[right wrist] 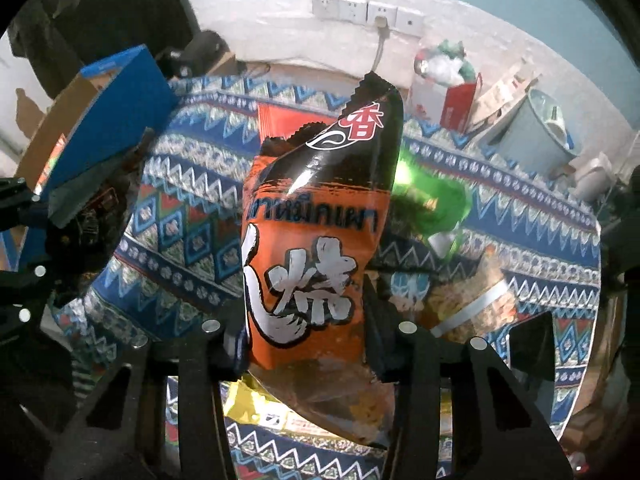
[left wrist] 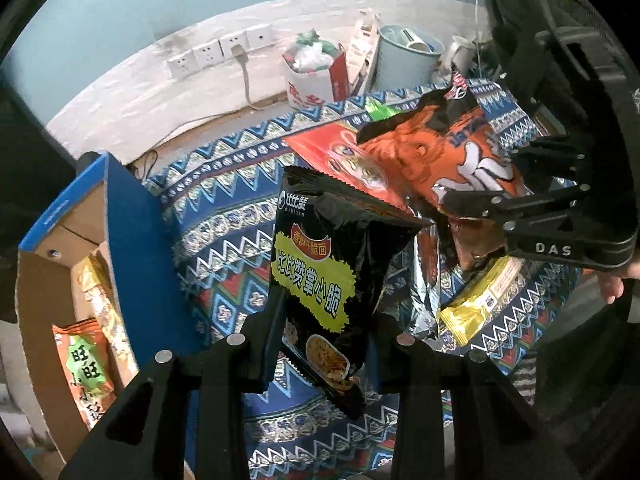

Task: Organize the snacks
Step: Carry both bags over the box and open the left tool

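Left wrist view, far left: open box point(left wrist: 60, 240), blue outside, brown inside, sitting beside the patterned cloth point(left wrist: 224, 216). In it a yellow pack point(left wrist: 94, 280) and an orange pack point(left wrist: 86, 360) with green label.

Centre: left gripper point(left wrist: 320, 344) clamped on the black bag point(left wrist: 320, 276), both fingers pressed against its lower sides. Bag upright, off the cloth, yellow label facing the camera.

Behind it a red bag point(left wrist: 340, 156) lies flat on the cloth, partly under the orange bag point(left wrist: 440, 152).

Right: right gripper point(left wrist: 520, 184) comes in from the right edge, clamped on the orange bag's lower end; bag held up, tilted, above the cloth. Below it a yellow bag point(left wrist: 476, 304) lies on the cloth, next to a silver pack edge.

Background along the wall: outlets point(left wrist: 220, 50) with one plug in, paper bag point(left wrist: 316, 76) of rubbish, bin point(left wrist: 408, 60).

Right wrist view, left: box point(right wrist: 112, 116) at the cloth's edge, left gripper partly visible at frame edge, grip hidden there.

Centre: right gripper point(right wrist: 308, 340) closed on the orange bag point(right wrist: 316, 240), bag upright between the fingers, top seal pointing away.

Right of it: green bag point(right wrist: 436, 204) on the cloth point(right wrist: 520, 240), blurred. Another pack nearer the camera, too blurred to identify. Bin point(right wrist: 532, 132) beyond the cloth.
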### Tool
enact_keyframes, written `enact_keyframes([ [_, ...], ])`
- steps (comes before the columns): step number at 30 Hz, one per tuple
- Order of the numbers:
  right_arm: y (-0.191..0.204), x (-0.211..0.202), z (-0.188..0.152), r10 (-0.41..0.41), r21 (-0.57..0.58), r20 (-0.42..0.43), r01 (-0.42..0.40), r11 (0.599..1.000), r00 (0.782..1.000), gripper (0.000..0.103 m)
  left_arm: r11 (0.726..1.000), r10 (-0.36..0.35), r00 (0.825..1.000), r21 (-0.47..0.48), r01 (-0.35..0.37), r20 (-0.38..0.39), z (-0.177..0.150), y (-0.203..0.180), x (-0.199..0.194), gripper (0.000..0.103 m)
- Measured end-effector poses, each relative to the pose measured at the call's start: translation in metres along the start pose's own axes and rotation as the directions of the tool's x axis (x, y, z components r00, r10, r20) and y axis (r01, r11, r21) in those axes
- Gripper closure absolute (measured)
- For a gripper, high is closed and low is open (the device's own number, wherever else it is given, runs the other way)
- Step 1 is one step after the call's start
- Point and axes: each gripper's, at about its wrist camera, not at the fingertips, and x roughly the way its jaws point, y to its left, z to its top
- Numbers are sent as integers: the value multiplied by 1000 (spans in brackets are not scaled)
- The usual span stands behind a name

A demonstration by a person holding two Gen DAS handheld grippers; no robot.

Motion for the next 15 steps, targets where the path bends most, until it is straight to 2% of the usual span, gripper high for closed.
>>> enact_keyframes([
  [10, 2, -31, 24, 13, 9, 81, -14, 1000, 997, 60, 996, 75, 994, -43, -72, 83, 4, 27, -33, 68],
  [15, 11, -46, 36, 21, -3, 122, -21, 1000, 992, 60, 993, 92, 990, -87, -83, 105, 3, 43, -45, 68],
])
